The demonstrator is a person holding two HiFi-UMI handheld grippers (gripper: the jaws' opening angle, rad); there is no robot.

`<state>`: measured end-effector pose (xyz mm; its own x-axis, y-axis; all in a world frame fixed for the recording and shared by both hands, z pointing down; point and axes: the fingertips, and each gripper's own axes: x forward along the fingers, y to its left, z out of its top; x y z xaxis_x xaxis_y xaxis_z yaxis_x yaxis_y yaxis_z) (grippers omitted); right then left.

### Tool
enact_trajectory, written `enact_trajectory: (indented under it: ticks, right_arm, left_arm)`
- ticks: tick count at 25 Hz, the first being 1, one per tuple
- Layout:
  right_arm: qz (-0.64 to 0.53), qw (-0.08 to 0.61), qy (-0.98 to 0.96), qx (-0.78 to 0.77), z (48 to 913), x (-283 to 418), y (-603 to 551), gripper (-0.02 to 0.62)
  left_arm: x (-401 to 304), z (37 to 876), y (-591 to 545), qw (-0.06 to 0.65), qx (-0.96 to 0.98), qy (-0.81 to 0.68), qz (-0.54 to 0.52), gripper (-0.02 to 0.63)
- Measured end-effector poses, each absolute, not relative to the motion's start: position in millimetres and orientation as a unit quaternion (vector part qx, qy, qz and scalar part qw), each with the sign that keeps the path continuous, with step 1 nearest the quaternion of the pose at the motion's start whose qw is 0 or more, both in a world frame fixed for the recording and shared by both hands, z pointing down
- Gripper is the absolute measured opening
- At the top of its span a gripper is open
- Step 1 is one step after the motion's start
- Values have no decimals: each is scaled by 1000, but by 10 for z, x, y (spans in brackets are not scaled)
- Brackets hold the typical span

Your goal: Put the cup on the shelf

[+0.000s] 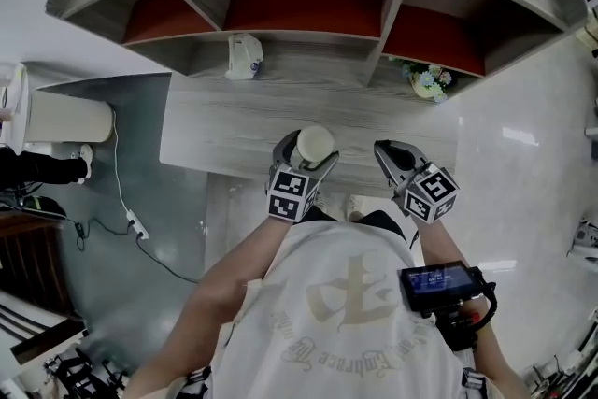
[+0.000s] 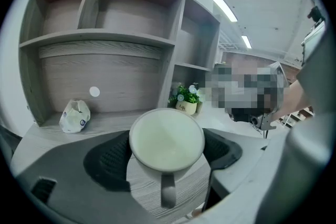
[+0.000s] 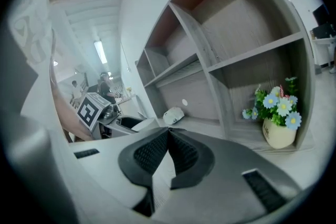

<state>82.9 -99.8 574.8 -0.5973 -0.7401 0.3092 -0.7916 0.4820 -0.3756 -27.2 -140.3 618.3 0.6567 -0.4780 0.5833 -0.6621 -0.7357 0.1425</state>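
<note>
**Left hand-held gripper** [image 1: 308, 148]: jaws part-open and clamped on the cup [image 2: 166, 139], one ribbed pad pressing each side of its body. The cup is white, upright and empty as seen from above. Its handle [image 2: 168, 194] points back toward the gripper's camera.

**Location of the cup:** in the head view it sits over the front part of the grey wood-grain counter [image 1: 224, 121], well short of the shelf [image 1: 397, 9]. No view shows whether its base touches the counter.

**Right hand-held gripper** [image 3: 169, 136]: jaws drawn together, pads meeting at the tips, with nothing between them. It stands just beside the left one, to its right, over the same front strip of counter.

**Shelf:** the unit rises from the back of the counter. Its upper compartments have red back panels in the head view and appear bare.

**Other items:**
- A crumpled white bag [image 1: 244, 56] sits at the back of the counter, in the wide bay under the lowest shelf board.
- A small pot of flowers [image 1: 428, 81] stands in the narrower bay to the right, well apart from the bag
</note>
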Motion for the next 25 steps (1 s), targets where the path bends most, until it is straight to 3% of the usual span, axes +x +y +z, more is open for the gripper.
enact_trajectory:
  ticks: [25]
  right_arm:
    - [188,42,-892,410,5273,662,-1565,5]
  left_arm:
    - [-531,5080,-1787,146,902,-362,183,420]
